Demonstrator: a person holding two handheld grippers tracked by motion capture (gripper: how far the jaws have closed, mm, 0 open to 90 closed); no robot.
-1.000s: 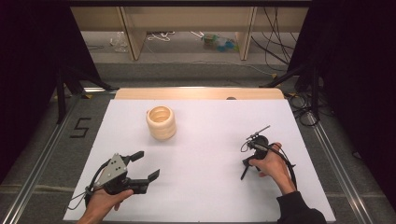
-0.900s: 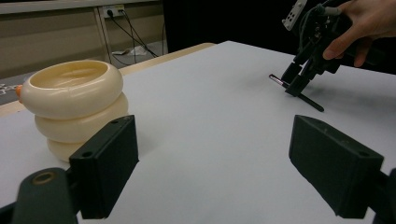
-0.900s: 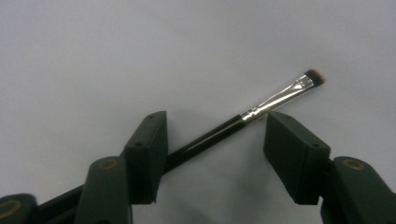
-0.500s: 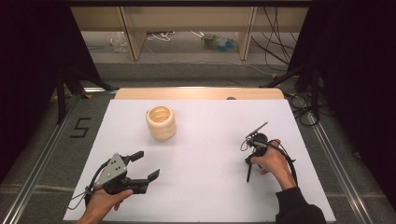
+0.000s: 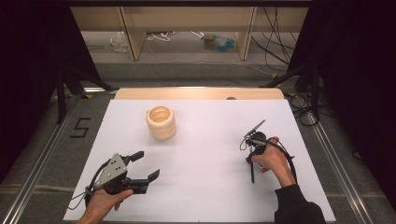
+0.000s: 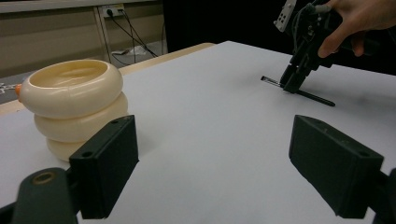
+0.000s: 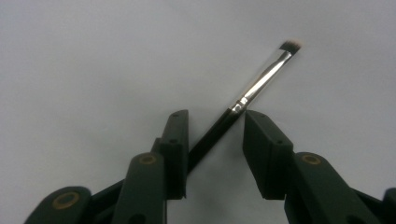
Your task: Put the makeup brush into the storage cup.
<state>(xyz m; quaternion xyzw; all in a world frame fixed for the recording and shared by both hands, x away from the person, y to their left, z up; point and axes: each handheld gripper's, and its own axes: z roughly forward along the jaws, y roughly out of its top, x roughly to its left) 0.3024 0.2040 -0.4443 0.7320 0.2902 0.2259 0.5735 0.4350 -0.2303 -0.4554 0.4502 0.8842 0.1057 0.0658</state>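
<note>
The right gripper (image 7: 215, 135) stands over a brush (image 7: 252, 88) with its jaws apart around the handle, while the left gripper (image 5: 140, 165), jaws spread wide, faces a cream ringed cup (image 6: 72, 105).

- The brush (image 7: 243, 100) has its black handle running down behind the right gripper (image 7: 212, 135), so its lower end is hidden in the right gripper view; whether the jaws touch the handle cannot be told.
- In the high view the brush (image 5: 252, 172) is too thin to make out its bristles.
- The near side of the ringed cream pot (image 6: 72, 105) is partly covered by a jaw of the left gripper (image 6: 212, 163).
- A small orange bit at the pot's far left rim is too little to identify.
- Both forearms are cut off by the near edge of the high view.
- The items on the floor beyond the table (image 5: 205, 140) are too small to name.
</note>
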